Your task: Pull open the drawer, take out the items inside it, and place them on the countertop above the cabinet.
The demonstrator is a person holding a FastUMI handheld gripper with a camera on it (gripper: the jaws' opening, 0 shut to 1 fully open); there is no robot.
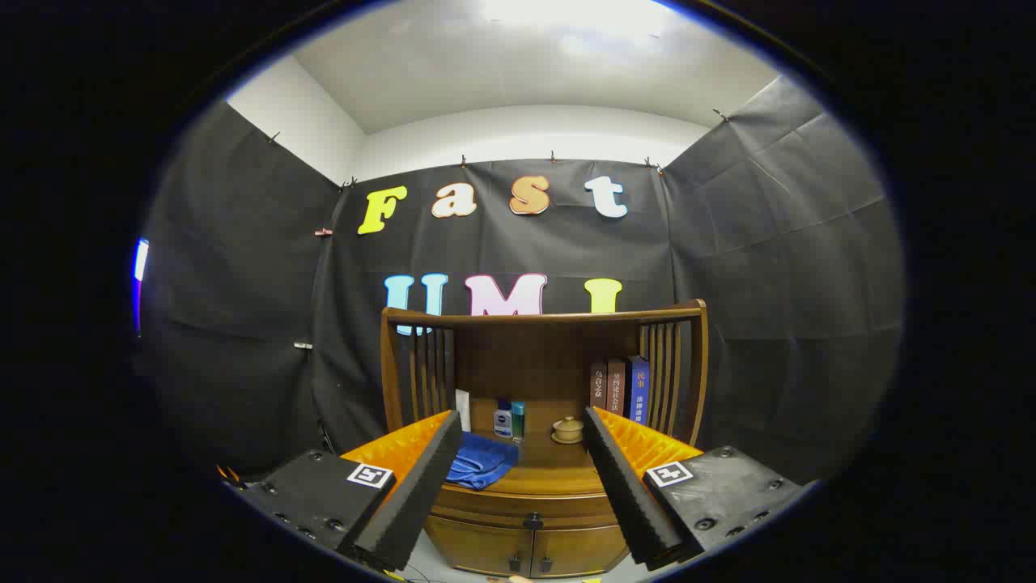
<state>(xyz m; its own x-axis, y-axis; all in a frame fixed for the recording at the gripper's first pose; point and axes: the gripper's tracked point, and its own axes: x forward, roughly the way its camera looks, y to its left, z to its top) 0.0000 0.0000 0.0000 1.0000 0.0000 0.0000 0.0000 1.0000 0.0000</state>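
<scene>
Gripper view: the gripper (522,486) hangs spread wide and empty, well short of the cabinet (530,530). Its drawer (530,506) is shut; best to centre on the small dark knob (532,521), pinch, pull straight. Beyond, the countertop (558,465) already carries a blue cloth (483,461).

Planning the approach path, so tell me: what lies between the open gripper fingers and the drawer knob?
In the gripper view, nothing: the gripper is open and the drawer knob shows in the gap between its fingers. The blue cloth lies higher, on the countertop.
</scene>
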